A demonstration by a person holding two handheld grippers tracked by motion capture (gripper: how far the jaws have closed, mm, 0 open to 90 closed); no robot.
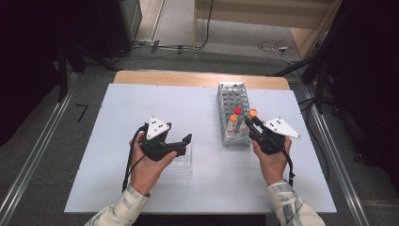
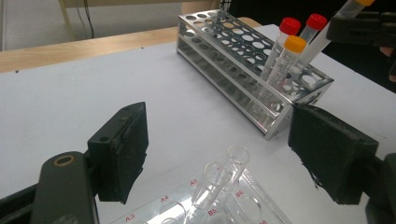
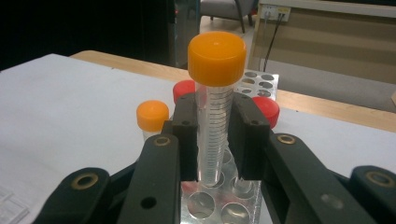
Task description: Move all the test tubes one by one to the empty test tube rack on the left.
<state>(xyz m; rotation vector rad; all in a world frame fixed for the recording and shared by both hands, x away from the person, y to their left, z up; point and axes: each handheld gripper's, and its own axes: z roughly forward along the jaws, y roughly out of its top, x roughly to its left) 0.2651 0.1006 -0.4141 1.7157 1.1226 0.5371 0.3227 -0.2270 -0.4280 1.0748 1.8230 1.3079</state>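
Observation:
My right gripper (image 3: pixel 215 140) is shut on a clear graduated tube with an orange cap (image 3: pixel 216 51), held upright just above the metal rack (image 3: pixel 219 207). From above, that gripper (image 1: pixel 252 124) sits at the near right end of the metal rack (image 1: pixel 231 96). Behind it in the rack stand an orange-capped tube (image 3: pixel 152 115) and two red-capped tubes (image 3: pixel 183 88). My left gripper (image 2: pixel 224 154) is open, its pads (image 2: pixel 122 149) wide apart over a clear plastic rack (image 2: pixel 187 200) that holds uncapped glass tubes (image 2: pixel 231 163).
The white board (image 1: pixel 141 103) covers the wooden table. The metal rack's far holes (image 2: pixel 210 23) stand empty. Floor rails and cables lie beyond the table's far edge, with dark stands on both sides.

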